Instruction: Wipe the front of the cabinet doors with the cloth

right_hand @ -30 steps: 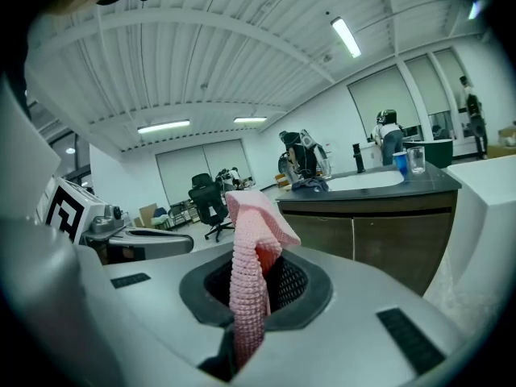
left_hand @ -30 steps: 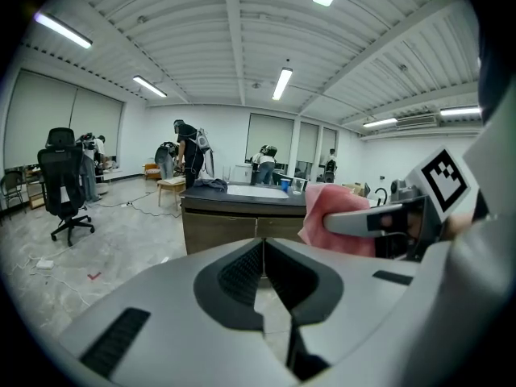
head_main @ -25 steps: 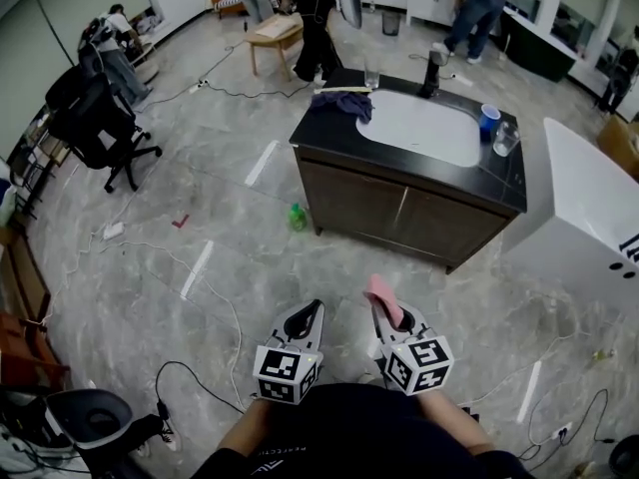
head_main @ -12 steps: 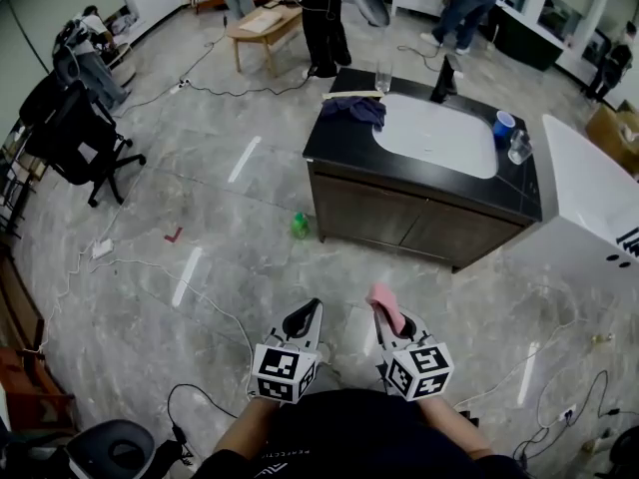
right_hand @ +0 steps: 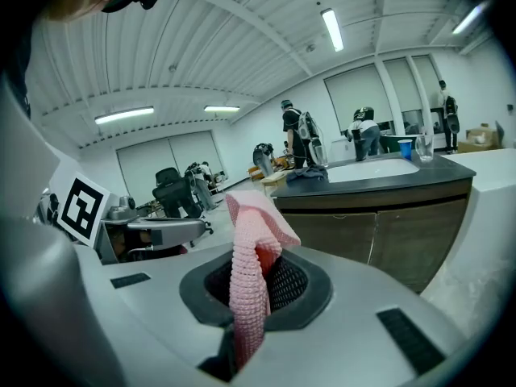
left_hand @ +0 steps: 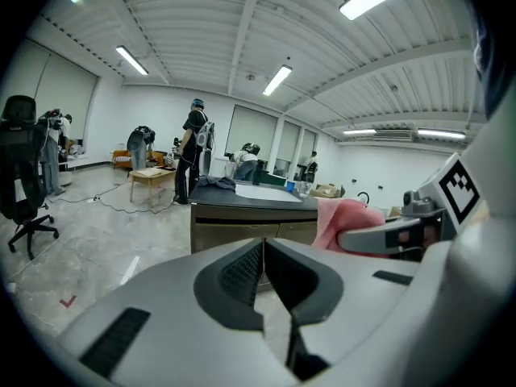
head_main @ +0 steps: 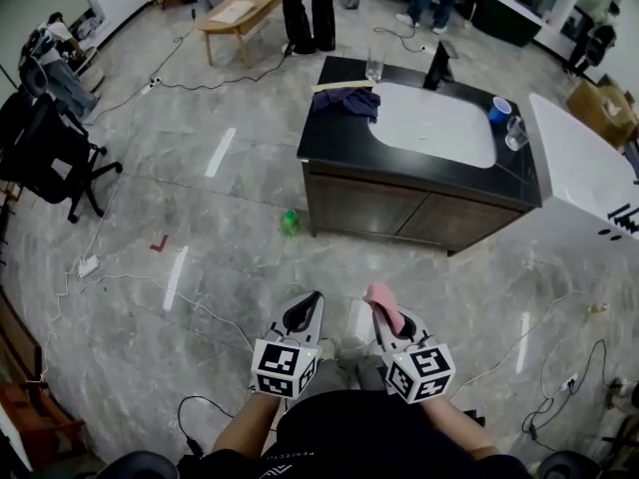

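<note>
The right gripper (head_main: 391, 325) was clamped on the pink cloth (head_main: 382, 301), while the left gripper (head_main: 303, 319) was closed on nothing. The cabinet doors (head_main: 399, 215) stood well apart, farther off. Wiping well would likely require approaching, then pressing the cloth flat against them.

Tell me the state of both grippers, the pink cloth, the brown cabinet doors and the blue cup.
Left gripper: shut, empty.
Right gripper: shut on pink knitted cloth.
Pink knitted cloth: clamped, sticking up past the jaws.
Dark brown wooden cabinet doors: both closed, apart from both grippers.
Blue plastic cup: upright on black countertop.
</note>
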Available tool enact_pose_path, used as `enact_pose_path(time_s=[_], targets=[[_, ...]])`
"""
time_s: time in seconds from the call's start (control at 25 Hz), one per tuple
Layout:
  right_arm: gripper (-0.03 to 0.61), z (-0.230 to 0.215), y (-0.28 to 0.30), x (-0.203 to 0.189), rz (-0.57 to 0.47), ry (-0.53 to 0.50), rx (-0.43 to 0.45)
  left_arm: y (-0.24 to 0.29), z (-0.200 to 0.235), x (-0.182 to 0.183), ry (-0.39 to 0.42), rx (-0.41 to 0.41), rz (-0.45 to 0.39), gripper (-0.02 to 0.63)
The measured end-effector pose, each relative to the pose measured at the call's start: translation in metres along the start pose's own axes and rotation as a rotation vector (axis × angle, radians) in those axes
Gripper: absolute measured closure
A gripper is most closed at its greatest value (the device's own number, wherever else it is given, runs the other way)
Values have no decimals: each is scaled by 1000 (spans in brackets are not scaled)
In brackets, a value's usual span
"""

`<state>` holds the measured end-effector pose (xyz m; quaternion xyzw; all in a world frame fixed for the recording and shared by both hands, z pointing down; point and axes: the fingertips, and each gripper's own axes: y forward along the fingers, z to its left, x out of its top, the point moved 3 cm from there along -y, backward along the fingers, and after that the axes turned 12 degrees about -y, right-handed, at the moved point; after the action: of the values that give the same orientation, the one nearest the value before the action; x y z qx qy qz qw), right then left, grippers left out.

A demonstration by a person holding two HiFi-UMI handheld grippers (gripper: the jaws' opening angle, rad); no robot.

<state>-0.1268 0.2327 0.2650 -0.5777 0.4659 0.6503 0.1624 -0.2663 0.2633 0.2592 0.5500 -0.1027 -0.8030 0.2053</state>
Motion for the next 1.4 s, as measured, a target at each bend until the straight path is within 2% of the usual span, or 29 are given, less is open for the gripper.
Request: enact_pose_path(time_s=[0.28, 0.56, 0.76, 0.96, 1.08, 1.24, 1.4], targets=[[537, -37, 11, 9, -49, 40, -4, 35, -21, 13, -29, -26, 22, 601], [537, -89, 16, 26, -97, 37, 17, 90, -51, 33, 59, -36, 34, 601], [537, -118, 21, 26, -110, 66, 23, 116, -74, 39, 84, -58, 39, 601], [537, -122, 34, 21, -88, 32, 58, 133, -72, 39, 97, -49, 37, 601], [537, -125, 36, 23, -81, 11, 38, 138, -67, 36, 79, -62, 54, 601], [537, -128, 50, 26, -79, 45, -1, 148, -59, 41, 92, -97, 68, 601], [537, -112, 80, 29, -62, 76, -12, 146, -36, 51, 132, -129, 84, 601]])
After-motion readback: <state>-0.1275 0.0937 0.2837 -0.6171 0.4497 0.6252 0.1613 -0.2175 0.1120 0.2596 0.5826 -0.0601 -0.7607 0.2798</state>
